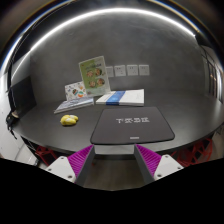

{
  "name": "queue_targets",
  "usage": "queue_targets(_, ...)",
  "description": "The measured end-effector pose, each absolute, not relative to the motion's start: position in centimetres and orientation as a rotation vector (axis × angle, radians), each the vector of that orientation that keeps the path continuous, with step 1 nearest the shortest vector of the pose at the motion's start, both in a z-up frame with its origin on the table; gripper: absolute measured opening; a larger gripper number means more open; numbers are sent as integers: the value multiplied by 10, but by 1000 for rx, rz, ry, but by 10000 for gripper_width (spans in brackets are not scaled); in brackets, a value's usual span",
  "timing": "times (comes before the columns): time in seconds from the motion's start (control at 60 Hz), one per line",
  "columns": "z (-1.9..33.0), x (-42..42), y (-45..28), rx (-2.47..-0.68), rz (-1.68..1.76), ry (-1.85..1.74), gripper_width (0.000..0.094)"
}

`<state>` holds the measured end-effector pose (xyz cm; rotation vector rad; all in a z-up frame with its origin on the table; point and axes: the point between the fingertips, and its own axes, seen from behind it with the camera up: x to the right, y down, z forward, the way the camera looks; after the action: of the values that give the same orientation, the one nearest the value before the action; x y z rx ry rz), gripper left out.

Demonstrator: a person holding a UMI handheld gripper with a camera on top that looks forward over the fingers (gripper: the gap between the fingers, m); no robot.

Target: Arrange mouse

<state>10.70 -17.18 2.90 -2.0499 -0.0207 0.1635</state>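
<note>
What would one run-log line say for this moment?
claw: open, empty | yellow mouse: on table, left of mat | dark mat: just ahead | contact: none

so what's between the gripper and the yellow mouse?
Gripper view: only bare dark table. The yellow mouse lies ahead of the gripper, beside the dark mouse pad, which sits just beyond the open fingers.

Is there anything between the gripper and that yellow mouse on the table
Nothing visible blocks it. The gripper is open, and the yellow mouse lies ahead and to its left on bare table. The dark mouse mat sits beside the mouse, straight ahead of the fingers, not across the path.
</note>
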Motion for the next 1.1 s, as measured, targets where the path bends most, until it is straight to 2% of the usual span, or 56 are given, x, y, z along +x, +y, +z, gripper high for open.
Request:
queue_targets(0.117,34,76,-168,-2043,167,-45,831)
queue_targets(0.25,37,-14,-135,-2028,190,-80,829)
queue_targets(0.567,-11,-166,-72,-2158,139,-158,832)
queue_targets(0.617,-13,-169,-58,-2161,89,-153,837)
queue_targets(0.633,-14,-169,-55,-2170,72,-157,866)
queue_targets(0.65,-13,-172,-51,-2168,74,-143,825)
queue_targets(0.85,-16,-161,0,-2210,9,10,824)
queue_targets(1.1,-15,-176,68,-2217,-6,30,829)
